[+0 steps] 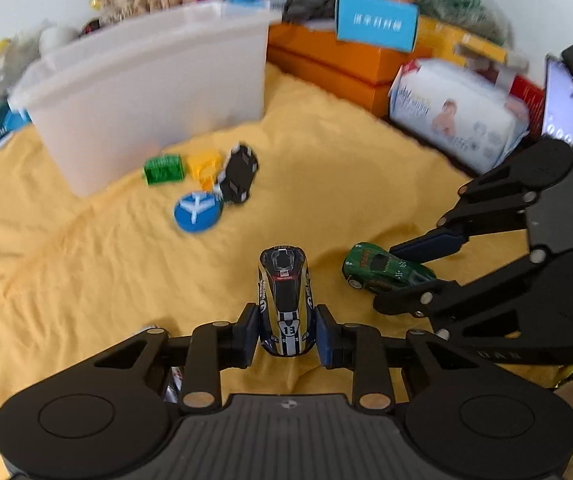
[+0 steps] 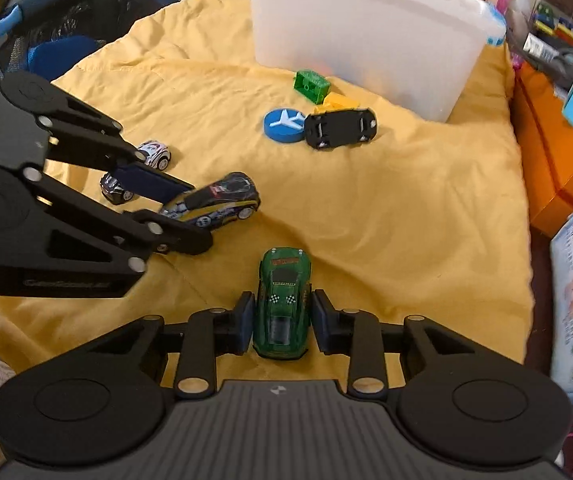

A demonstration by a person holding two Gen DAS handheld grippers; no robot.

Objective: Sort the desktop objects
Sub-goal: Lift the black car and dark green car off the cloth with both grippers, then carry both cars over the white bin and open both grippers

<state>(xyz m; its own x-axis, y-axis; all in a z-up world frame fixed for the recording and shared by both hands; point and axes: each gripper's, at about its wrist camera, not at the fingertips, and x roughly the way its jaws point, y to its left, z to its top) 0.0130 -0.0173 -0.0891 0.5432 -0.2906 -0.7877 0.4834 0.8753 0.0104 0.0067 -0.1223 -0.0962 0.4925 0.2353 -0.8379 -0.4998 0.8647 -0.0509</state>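
Left hand-held gripper (image 1: 286, 330) is clenched on the striped number-13 toy car (image 1: 285, 304), while the right hand-held gripper (image 2: 282, 320) grasps the green toy car (image 2: 283, 304), both cars low over the yellow cloth (image 2: 406, 216). Farther out lie a blue airplane disc (image 2: 284, 126) touching an overturned black car (image 2: 340, 127), with green (image 2: 312, 86) and yellow (image 2: 340, 102) blocks just beyond. Behind them stands a translucent white bin (image 2: 366, 28).

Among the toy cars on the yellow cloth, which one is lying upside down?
The black car beside the blue airplane disc, near the white bin: its flat underside and wheels face up. The other cars stand on their wheels.
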